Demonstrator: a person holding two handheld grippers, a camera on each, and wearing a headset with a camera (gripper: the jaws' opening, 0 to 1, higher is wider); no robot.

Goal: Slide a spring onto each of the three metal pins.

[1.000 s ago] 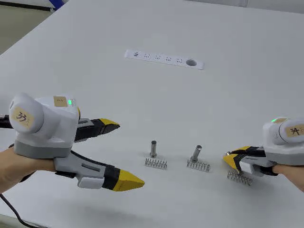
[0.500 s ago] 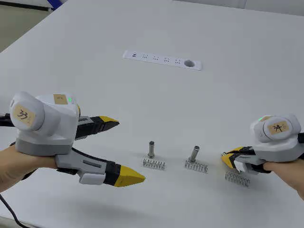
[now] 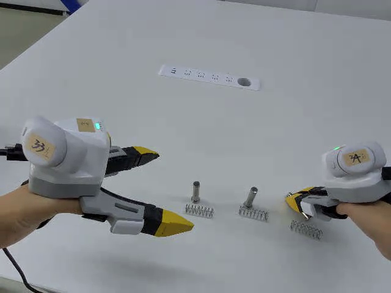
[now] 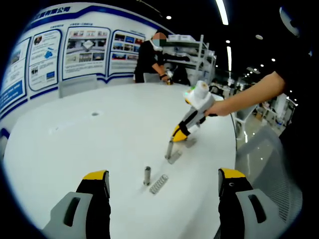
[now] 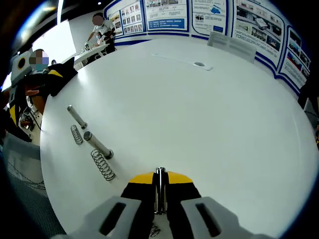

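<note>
Head view, nearest first: the left tool (image 3: pixel 162 189) is held low at the left, jaws spread wide, nothing between them. The right tool (image 3: pixel 294 201) is held low at the right, jaws drawn narrow. In the right gripper view a thin metal held pin (image 5: pixel 159 191) is seen clamped between those jaws, so the third pin is judged to be carried there. Just beside that tool the right spring (image 3: pixel 306 230) is laid flat on the surface (image 3: pixel 91 91).

Between the two tools two more pins are stood on the surface. The left pin (image 3: pixel 196 190) is upright and the middle pin (image 3: pixel 250 196) appears to lean a little. A coil is laid just in front of each: the left spring (image 3: pixel 200 211) and the middle spring (image 3: pixel 253 213). No spring is threaded on any pin. Farther back a power strip (image 3: pixel 211 77) is laid.

Step judged: first threading, barely begun. For the next move the held pin's end is to be lined up with the open end of the right spring and pushed along the coil's axis. An off-axis nudge is likely to roll the spring, so the open left tool may be needed to steady it.
</note>
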